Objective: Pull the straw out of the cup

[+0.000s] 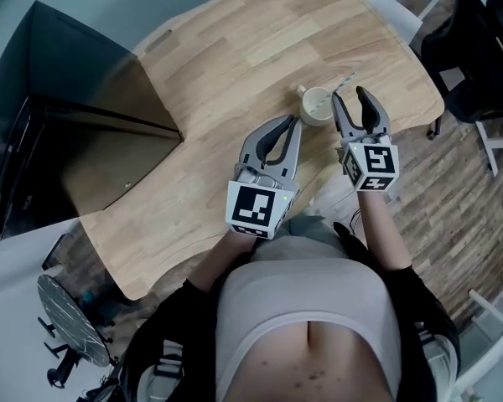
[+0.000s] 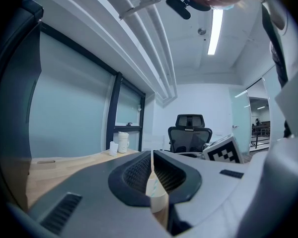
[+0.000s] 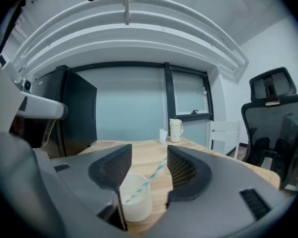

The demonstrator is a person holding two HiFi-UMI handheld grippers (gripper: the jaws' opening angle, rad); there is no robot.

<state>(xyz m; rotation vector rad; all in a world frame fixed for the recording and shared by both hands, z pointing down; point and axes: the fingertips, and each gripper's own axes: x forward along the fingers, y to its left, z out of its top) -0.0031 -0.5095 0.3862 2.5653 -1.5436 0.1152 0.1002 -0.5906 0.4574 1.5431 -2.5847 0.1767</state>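
Right gripper view, striped straw point(image 3: 151, 175) in cup point(image 3: 141, 208)

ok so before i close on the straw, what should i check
1. right tongs open: ok, jaws apart.
2. straw in their gap: ok, it runs between the pads, not gripped.
3. straw seated in the cup: ok, leaning out over the rim.
4. cup upright on the table: ok.
5. left tongs bracing the cup: cannot tell; shut, beside the cup, contact unclear.
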